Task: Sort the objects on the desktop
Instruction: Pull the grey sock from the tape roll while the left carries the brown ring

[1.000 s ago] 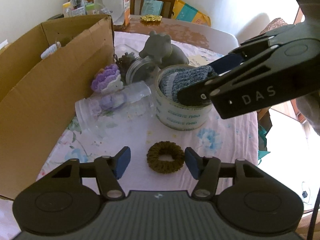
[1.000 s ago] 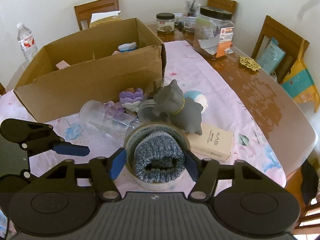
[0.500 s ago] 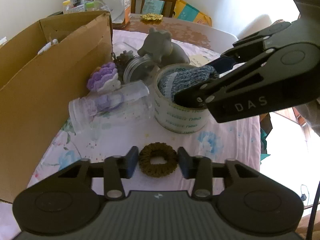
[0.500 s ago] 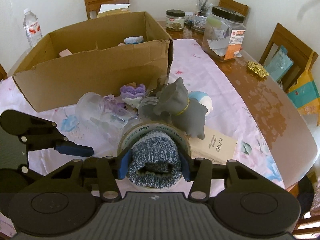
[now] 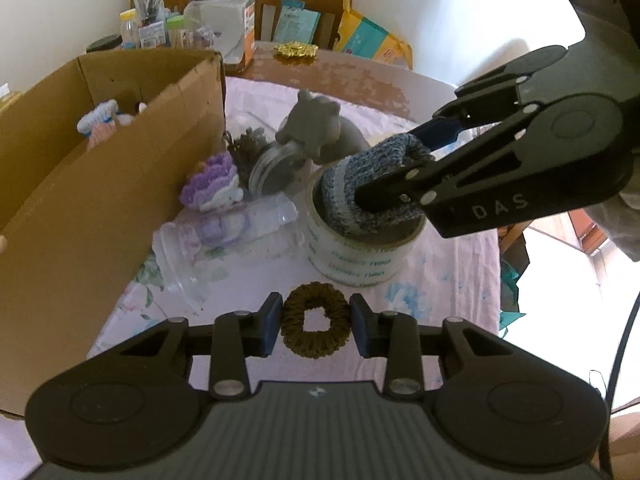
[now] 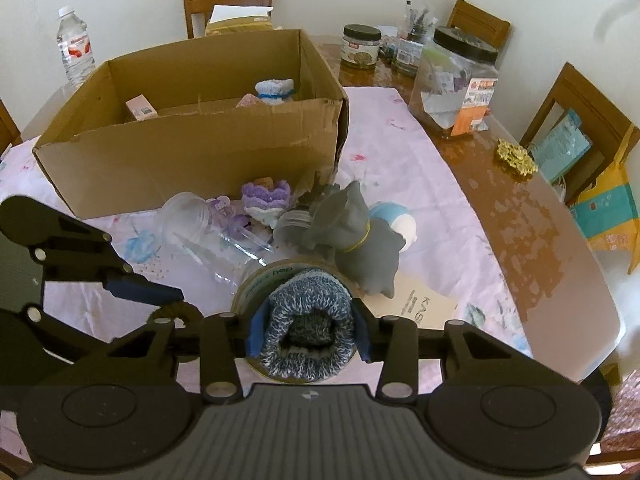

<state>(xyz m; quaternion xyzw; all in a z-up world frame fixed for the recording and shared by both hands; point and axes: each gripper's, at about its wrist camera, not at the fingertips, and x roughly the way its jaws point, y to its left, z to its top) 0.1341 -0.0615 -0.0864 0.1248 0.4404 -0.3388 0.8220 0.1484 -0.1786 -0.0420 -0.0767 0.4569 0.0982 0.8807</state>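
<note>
A brown knitted scrunchie lies on the flowered cloth, and my left gripper is shut on it, blue pads pressing both sides. A blue-grey knitted sock sits stuffed in a roll of tape. My right gripper has its jaws closing on the sock, and the pads squeeze its sides. The left wrist view shows the sock bulging out of the tape roll between the right gripper's fingers. The open cardboard box stands behind.
Between box and tape roll are a clear plastic cup on its side, a purple crochet piece, a grey toy dog and a flat beige carton. Jars and a water bottle stand at the back.
Both grippers' jaws came together: the left closed in on the scrunchie, the right on the sock. Neither hand shifted much.
</note>
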